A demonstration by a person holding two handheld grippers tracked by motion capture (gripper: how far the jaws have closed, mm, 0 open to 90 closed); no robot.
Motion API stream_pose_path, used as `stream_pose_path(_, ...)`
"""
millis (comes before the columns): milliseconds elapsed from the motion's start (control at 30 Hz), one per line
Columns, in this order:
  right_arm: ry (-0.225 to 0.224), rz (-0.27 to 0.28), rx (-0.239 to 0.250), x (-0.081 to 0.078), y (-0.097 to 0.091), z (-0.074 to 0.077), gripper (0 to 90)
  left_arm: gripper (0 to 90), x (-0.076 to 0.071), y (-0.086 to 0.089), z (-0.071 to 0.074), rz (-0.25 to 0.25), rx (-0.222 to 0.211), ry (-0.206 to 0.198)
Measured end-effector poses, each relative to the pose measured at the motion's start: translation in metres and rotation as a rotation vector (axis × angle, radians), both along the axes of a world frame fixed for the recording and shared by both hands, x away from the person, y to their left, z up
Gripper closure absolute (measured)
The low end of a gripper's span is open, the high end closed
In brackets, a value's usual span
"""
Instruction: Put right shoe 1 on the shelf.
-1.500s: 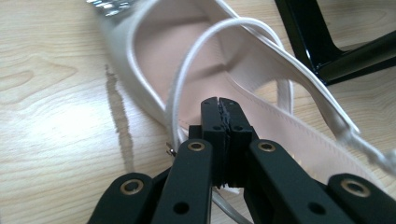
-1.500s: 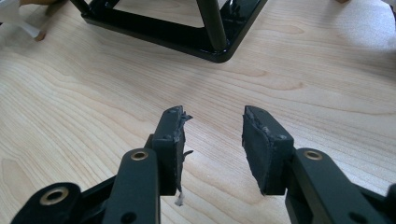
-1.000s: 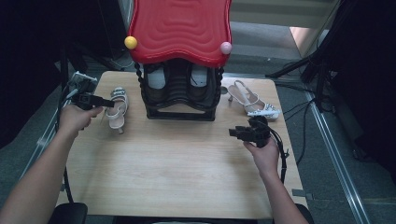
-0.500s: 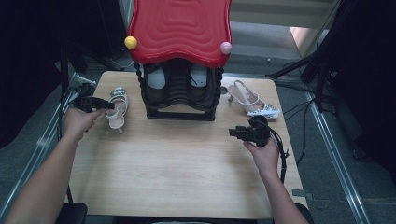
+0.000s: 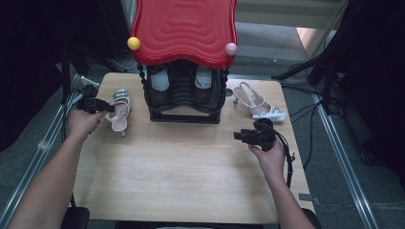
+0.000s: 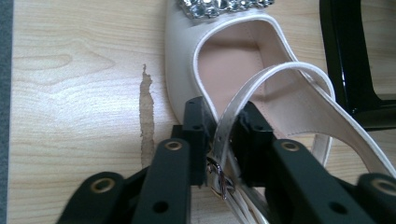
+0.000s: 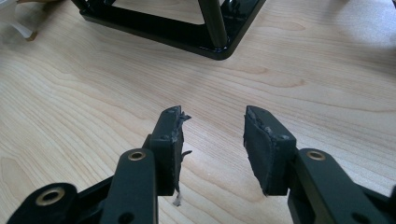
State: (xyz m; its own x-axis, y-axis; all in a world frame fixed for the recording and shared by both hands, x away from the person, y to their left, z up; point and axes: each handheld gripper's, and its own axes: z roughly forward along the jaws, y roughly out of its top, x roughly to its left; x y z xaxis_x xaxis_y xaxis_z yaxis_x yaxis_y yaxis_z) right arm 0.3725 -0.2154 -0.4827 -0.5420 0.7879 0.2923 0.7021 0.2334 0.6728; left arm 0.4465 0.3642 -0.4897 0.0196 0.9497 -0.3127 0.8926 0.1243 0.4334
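Observation:
A white slingback sandal (image 5: 119, 110) with a jewelled toe lies on the wooden table (image 5: 181, 176), left of the black shoe rack (image 5: 184, 102). My left gripper (image 5: 107, 108) is at its heel end. In the left gripper view the jaws have just been closing, and the pads (image 6: 194, 126) now pinch the sandal's heel strap (image 6: 280, 74) near its buckle. The matching sandal (image 5: 258, 102) lies to the right of the rack. My right gripper (image 5: 237, 136) hovers over bare wood in front of that sandal, open, with nothing between its fingertips (image 7: 212, 135).
The rack carries a red wavy top (image 5: 184, 28) with a yellow ball (image 5: 133, 43) and a pink ball (image 5: 231, 48) at its corners, and shoes stand inside it. Its black base frame (image 7: 187, 35) is just ahead of the right gripper. Cables trail off the table's right edge.
The left hand has sunk slightly toward the sandal's heel. The right hand and both sandals stay where they were.

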Motion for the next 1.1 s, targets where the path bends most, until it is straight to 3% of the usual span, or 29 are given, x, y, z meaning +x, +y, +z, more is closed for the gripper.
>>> stream_pose_path(333, 0.001, -0.002, -0.001, 0.0003, -0.0004, -0.0002, 58.4, 85.4, 0.001, 0.0015, 0.0003, 0.033, -0.014, 0.018)
stream_pose_path(533, 0.003, -0.006, 0.0, 0.0002, -0.0015, 0.0002, 58.4, 85.8, 0.0006, 0.0067, 0.0002, 0.063, -0.065, 0.011)
stream_pose_path(1100, 0.004, -0.008, -0.006, 0.0001, -0.0011, -0.0001, 58.4, 86.0, -0.0027, 0.0077, 0.0073, 0.073, -0.069, -0.027)
